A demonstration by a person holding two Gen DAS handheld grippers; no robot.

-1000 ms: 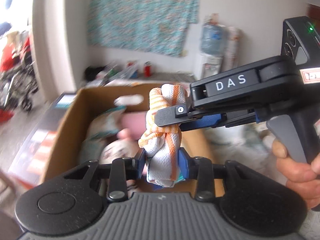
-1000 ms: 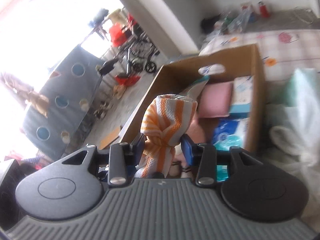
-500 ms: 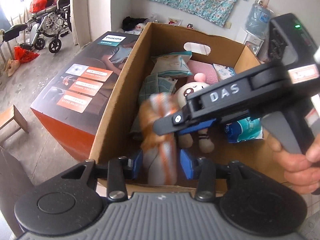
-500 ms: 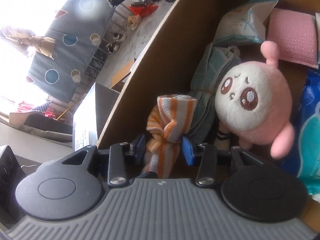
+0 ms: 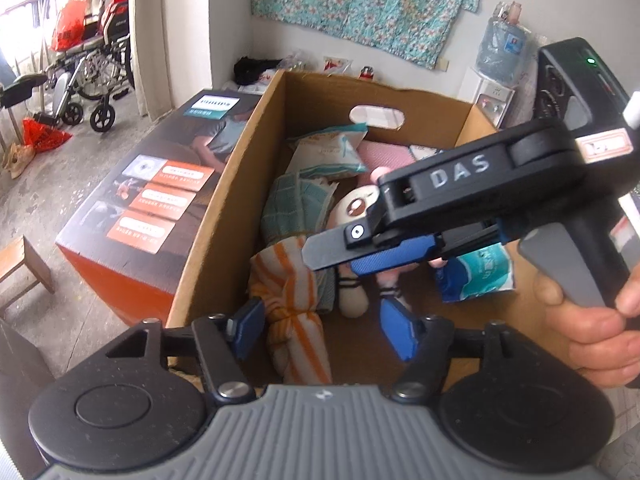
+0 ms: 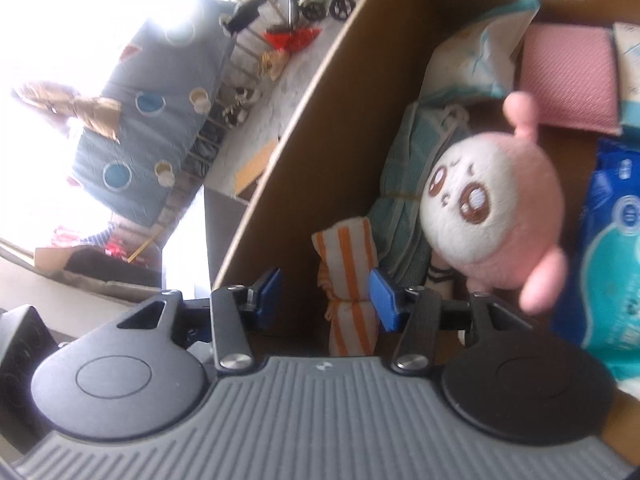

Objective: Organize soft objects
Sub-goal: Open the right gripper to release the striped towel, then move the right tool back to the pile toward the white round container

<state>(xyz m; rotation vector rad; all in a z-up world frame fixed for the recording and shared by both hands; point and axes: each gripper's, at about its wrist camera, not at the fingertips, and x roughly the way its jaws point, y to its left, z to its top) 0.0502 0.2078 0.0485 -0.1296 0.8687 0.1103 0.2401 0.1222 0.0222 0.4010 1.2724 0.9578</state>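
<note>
So the orange-striped towel [image 5: 294, 312] sits in the cardboard box [image 5: 224, 216] against its wall, at 9 o'clock from the pink plush [image 6: 492, 216]. Left gripper [image 5: 324, 330] is opening, towel between the jaws but loose. Right gripper [image 6: 326, 296] is opening too, one pad possibly brushing it. Best bet: finish spreading, then lift straight out so nothing drags.

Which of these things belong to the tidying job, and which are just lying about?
Part of the job:
striped cloth
cardboard box
plush doll
green towel
pink pad
blue pack
left hand-held gripper, jaws opening
right hand-held gripper, jaws opening

Just lying about:
wheelchair
printed carton
water bottle
stool
</note>
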